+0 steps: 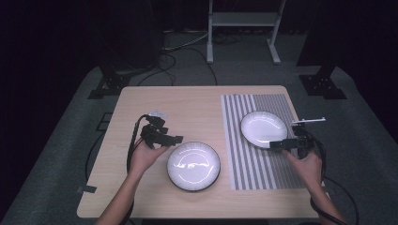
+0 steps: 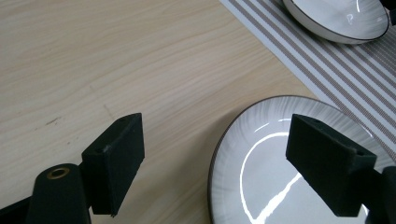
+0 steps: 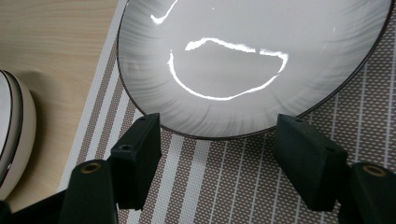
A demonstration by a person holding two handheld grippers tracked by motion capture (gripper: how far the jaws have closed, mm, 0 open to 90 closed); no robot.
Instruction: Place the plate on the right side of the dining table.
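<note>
Dark curtains and stand legs ring a pale wooden surface [image 1: 155,108] with a striped placemat [image 1: 256,173] on its right half. Two shallow grey plates are the things in hand. One plate [image 1: 264,129] lies on the far part of the placemat; the other, the dark-rimmed plate [image 1: 194,165], lies on bare wood near the middle, just left of the mat's edge.

Beside the mat plate, the right hand-held gripper [image 1: 273,145] sits at its near right rim. In the right gripper view its jaws stand wide apart, released, low over the mat with the plate's near edge [image 3: 219,133] between and just beyond them, likely lined up to close on that rim.

Left of the dark-rimmed plate, the left hand-held gripper [image 1: 174,139] hovers at its far left edge. In the left gripper view it too is released: one jaw hangs above the plate's inside [image 2: 261,177], the other over bare wood, so the rim lies between them, probably ready for a pinch.
</note>
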